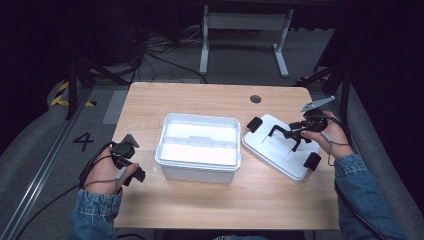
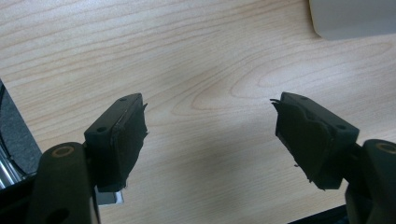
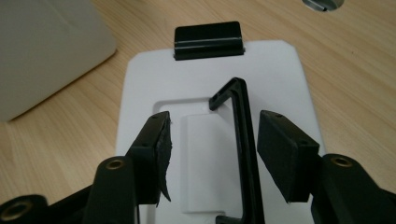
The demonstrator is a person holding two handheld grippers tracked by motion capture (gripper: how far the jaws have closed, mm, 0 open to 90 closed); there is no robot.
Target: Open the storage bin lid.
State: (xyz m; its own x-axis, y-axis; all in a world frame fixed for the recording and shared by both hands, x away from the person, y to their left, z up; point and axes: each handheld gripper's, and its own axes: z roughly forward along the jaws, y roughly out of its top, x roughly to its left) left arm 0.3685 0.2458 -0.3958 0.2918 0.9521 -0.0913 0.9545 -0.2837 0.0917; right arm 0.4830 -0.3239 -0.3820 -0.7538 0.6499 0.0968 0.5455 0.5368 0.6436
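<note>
An open white box (image 1: 198,147) stands mid-table. Its white lid (image 1: 280,155) lies flat to the right, with black latches (image 1: 255,124) at both ends and a raised black handle (image 1: 282,132). My right gripper (image 1: 296,135) hovers over that lid. In the right gripper view it (image 3: 212,144) is open, and the handle's bar (image 3: 243,140) stands between the jaws, nearer the right one, on the lid (image 3: 140,84). My left gripper (image 1: 135,167) is at the table's left edge. In the left gripper view it (image 2: 210,135) is open over bare wood.
The wooden table (image 1: 200,100) has a round cable hole (image 1: 255,98) at the back right. A corner of the box (image 2: 355,18) lies beyond the left gripper. Past the table are a grey floor, cables and a white desk frame (image 1: 245,30).
</note>
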